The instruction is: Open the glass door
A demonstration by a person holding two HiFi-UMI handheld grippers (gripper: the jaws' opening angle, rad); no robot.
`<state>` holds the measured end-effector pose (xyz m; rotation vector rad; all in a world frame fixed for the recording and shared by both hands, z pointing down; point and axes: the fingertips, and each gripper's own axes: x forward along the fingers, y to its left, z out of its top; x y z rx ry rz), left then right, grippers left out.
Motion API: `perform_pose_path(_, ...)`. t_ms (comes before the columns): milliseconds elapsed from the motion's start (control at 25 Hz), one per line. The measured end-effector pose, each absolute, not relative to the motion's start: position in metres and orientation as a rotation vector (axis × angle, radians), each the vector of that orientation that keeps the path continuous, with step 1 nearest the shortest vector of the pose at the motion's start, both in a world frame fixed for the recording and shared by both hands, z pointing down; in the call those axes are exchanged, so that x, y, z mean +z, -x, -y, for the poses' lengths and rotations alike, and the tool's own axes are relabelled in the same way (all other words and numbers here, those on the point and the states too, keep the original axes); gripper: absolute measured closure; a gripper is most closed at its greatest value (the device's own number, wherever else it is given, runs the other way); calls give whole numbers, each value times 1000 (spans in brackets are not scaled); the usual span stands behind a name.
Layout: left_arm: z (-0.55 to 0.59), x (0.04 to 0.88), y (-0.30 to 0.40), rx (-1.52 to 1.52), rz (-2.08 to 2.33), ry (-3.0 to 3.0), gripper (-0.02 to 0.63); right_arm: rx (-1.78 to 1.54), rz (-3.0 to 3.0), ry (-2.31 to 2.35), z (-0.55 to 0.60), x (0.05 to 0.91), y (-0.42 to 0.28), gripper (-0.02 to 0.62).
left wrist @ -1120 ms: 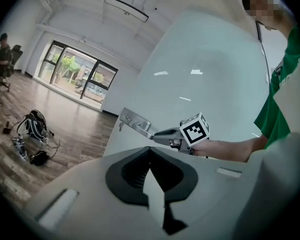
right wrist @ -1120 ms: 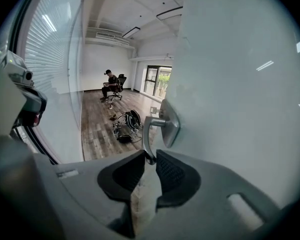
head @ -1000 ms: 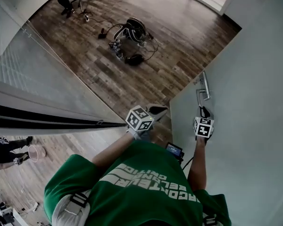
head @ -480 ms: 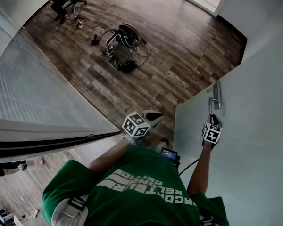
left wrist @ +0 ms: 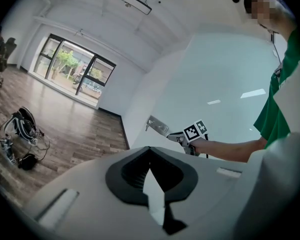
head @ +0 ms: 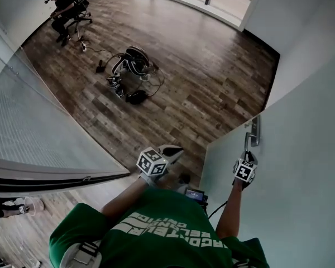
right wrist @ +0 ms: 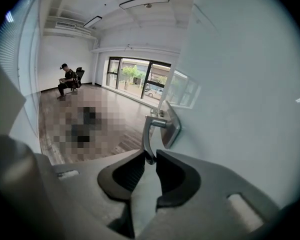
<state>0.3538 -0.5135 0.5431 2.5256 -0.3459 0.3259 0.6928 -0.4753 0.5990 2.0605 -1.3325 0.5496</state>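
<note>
The door is a smooth, pale frosted glass pane that fills the space to the right of the right gripper and beyond it. Its handle sits just ahead of that gripper's tips. The head view gives only the marker cube and a short metal bar. The right gripper view shows the grip itself: the right gripper has its dark ribbed jaws clamped on the free end of the handle, a bent silvery lever on a rectangular plate fixed to the door. The left gripper hangs well to the left of the door. In its own view the left gripper has its jaws closed together with nothing between them, and the handle shows off to its right. Brown plank floor spreads ahead of both grippers, with a tangle of dark gear on it. Far ahead to the left a person sits on a chair. A ribbed translucent partition stands left of the left gripper.
</note>
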Motion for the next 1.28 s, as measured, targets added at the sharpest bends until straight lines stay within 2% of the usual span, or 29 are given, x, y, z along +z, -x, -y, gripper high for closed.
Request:
perform_pose_path(560,519,557,-430,342,317,-2511,592,628,1151,-2137,444,604,-801,537)
perform_pose_path(1280,526,552,-462,341,298,-2526,592,638,979,-2202,403,608,-890,535)
